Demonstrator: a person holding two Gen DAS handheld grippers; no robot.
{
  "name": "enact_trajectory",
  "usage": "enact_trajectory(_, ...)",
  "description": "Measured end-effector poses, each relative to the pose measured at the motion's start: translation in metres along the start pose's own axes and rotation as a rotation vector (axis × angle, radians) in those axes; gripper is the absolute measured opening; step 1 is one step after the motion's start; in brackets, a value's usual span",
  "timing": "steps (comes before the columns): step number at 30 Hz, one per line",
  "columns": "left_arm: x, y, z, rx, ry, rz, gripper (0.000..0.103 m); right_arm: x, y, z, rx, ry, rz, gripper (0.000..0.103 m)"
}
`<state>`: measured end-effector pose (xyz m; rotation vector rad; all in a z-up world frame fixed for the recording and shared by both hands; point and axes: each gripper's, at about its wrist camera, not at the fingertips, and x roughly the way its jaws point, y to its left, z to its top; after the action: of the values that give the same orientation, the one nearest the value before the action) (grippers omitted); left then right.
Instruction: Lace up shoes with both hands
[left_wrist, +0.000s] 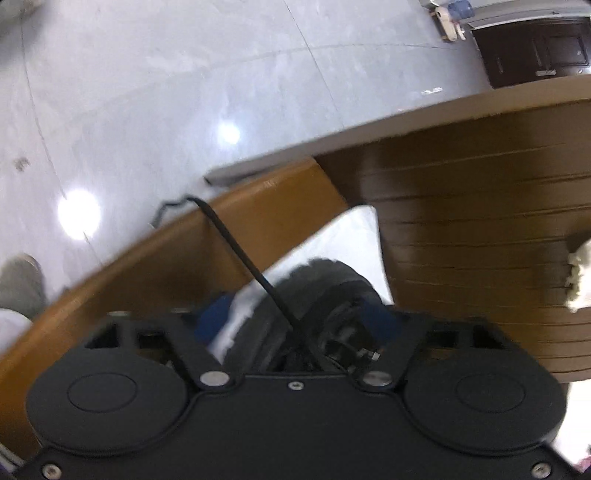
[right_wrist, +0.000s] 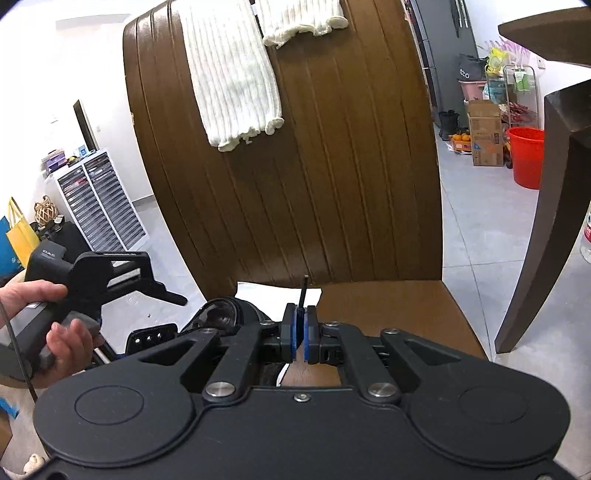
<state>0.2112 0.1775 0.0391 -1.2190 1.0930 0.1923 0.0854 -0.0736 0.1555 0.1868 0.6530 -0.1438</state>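
A black shoe (left_wrist: 325, 291) sits on white paper (left_wrist: 343, 232) on the brown chair seat (left_wrist: 236, 225). My left gripper (left_wrist: 299, 323) is open, its blue pads (left_wrist: 216, 319) spread wide on either side of the shoe. A black lace (left_wrist: 236, 243) runs up between them toward the seat's edge. In the right wrist view my right gripper (right_wrist: 300, 332) is shut on the black lace (right_wrist: 303, 291), whose tip sticks up above the pads. The shoe (right_wrist: 221, 314) lies just left of it. A hand holds the left gripper (right_wrist: 179, 315) open beside the shoe.
The slatted chair back (right_wrist: 332, 166) rises right behind the shoe, with cream ribbed cloths (right_wrist: 232, 74) draped over it. A dark table leg (right_wrist: 546, 221) stands to the right, with a red bucket (right_wrist: 524, 155) and a cardboard box (right_wrist: 485, 136) beyond. A drawer cabinet (right_wrist: 99, 199) stands on the left.
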Motion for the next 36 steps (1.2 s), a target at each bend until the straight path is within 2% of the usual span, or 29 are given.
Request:
enact_trajectory(1, 0.001, 0.0, -0.001, 0.003, -0.004, -0.024, 0.03, 0.0, -0.001, 0.0, 0.001, -0.001, -0.001, 0.003)
enact_trajectory(3, 0.001, 0.0, -0.001, 0.029, -0.013, -0.08, 0.018, -0.002, -0.003, 0.0, 0.005, -0.003, -0.004, 0.003)
enact_trajectory(4, 0.0, 0.0, 0.0, 0.036, -0.018, -0.083, 0.003, -0.003, -0.004, 0.001, 0.008, -0.006, -0.007, 0.003)
enact_trajectory(11, -0.02, 0.004, 0.009, 0.081, -0.126, -0.118, 0.003, -0.013, -0.015, 0.003, 0.02, -0.028, -0.04, 0.003)
enact_trajectory(13, -0.037, -0.012, 0.009, 0.198, -0.177, -0.129, 0.003, -0.016, -0.017, 0.005, 0.016, -0.034, -0.051, 0.003)
enact_trajectory(15, -0.059, -0.035, 0.005, 0.358, -0.244, -0.124, 0.003, -0.019, -0.018, 0.009, 0.011, -0.037, -0.061, 0.003)
enact_trajectory(20, -0.092, -0.068, -0.01, 0.611, -0.298, -0.137, 0.003, -0.028, -0.015, 0.023, -0.007, -0.044, -0.069, 0.003)
enact_trajectory(21, -0.101, -0.077, -0.017, 0.692, -0.319, -0.138, 0.003, -0.03, -0.014, 0.026, -0.017, -0.052, -0.07, 0.003)
enact_trajectory(25, -0.122, -0.101, -0.044, 0.886, -0.379, -0.142, 0.003, -0.048, -0.002, 0.056, -0.058, -0.123, -0.083, 0.003)
enact_trajectory(28, -0.132, -0.115, -0.059, 0.979, -0.383, -0.138, 0.003, -0.061, 0.008, 0.081, -0.081, -0.163, -0.09, 0.003)
enact_trajectory(31, -0.136, -0.127, -0.076, 1.073, -0.379, -0.121, 0.003, -0.058, 0.014, 0.098, -0.092, -0.132, -0.077, 0.003)
enact_trajectory(36, -0.136, -0.139, -0.09, 1.154, -0.359, -0.119, 0.003, -0.053, 0.024, 0.126, -0.112, -0.08, -0.056, 0.003)
